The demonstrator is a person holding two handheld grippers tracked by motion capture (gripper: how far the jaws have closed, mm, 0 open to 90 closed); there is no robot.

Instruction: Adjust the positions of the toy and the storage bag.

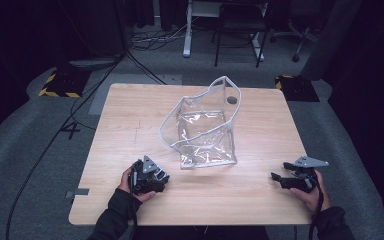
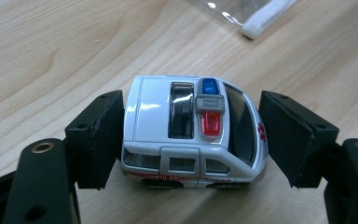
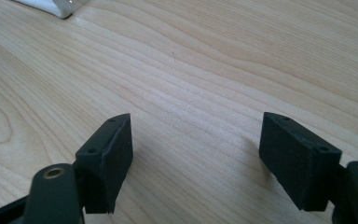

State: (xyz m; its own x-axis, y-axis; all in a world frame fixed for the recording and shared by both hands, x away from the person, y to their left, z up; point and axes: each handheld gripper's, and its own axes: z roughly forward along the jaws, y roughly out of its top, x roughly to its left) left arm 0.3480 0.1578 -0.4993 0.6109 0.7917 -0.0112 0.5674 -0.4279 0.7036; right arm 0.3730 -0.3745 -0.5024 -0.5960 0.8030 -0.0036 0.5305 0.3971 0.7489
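Cradled between the left claw's (image 2: 186,135) spread jaws, rear against one pad, clear of the other: toy ambulance (image 2: 193,133), long axis jaw to jaw, side lettered "AMBULAN…". Beyond on the worktop (image 1: 260,195), clear zip pouch (image 1: 205,127). Right claw (image 3: 196,158) wide, empty.

My right tool (image 3: 196,161) hangs with jaws spread over bare wooden counter (image 3: 205,70); a white-edged clear corner (image 3: 51,6) lies beyond it.

Toy ambulance (image 2: 191,133): side lettering partly hidden behind its wheels, rear hidden behind one jaw of the left tongs (image 2: 191,140); clear bag (image 2: 247,14): cut off by the top edge.
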